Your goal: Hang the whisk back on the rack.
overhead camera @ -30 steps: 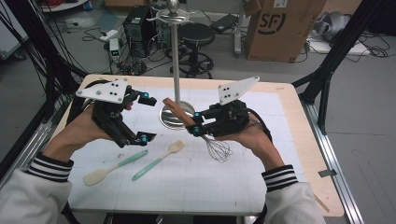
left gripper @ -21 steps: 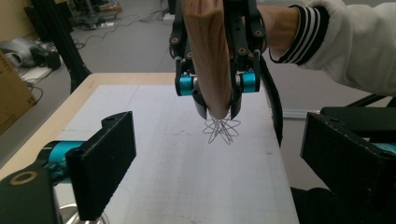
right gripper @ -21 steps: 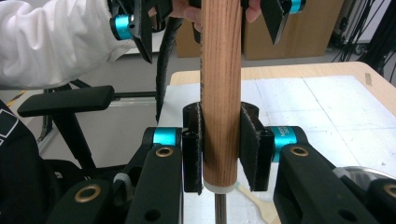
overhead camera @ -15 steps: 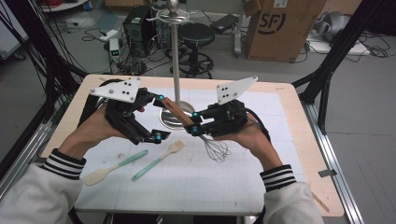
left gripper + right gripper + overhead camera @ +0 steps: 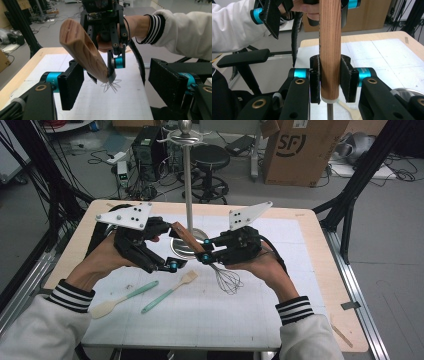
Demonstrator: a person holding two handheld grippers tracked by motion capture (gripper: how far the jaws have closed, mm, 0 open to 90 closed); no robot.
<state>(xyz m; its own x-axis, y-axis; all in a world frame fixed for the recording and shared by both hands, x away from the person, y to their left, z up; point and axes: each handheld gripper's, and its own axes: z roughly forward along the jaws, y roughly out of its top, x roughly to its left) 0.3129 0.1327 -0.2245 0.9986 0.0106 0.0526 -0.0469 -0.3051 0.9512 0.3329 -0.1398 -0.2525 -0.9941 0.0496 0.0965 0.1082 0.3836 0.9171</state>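
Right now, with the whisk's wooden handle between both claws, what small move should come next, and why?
Probably finish closing the left claw on the whisk handle. Its jaws, just closing, still stand clear of the wood, while the right claw alone clamps it.

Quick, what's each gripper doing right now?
Left gripper: open, jaws have just been closing around the whisk's wooden handle, pads not yet pressing on it.
Right gripper: shut on the whisk's wooden handle.

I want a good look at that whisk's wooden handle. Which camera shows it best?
The left gripper view: the whole wooden handle shows, slanting, with its grooved end. The right gripper view shows the handle close up, clamped between the right tongs. The high view shows it small, between both tongs.
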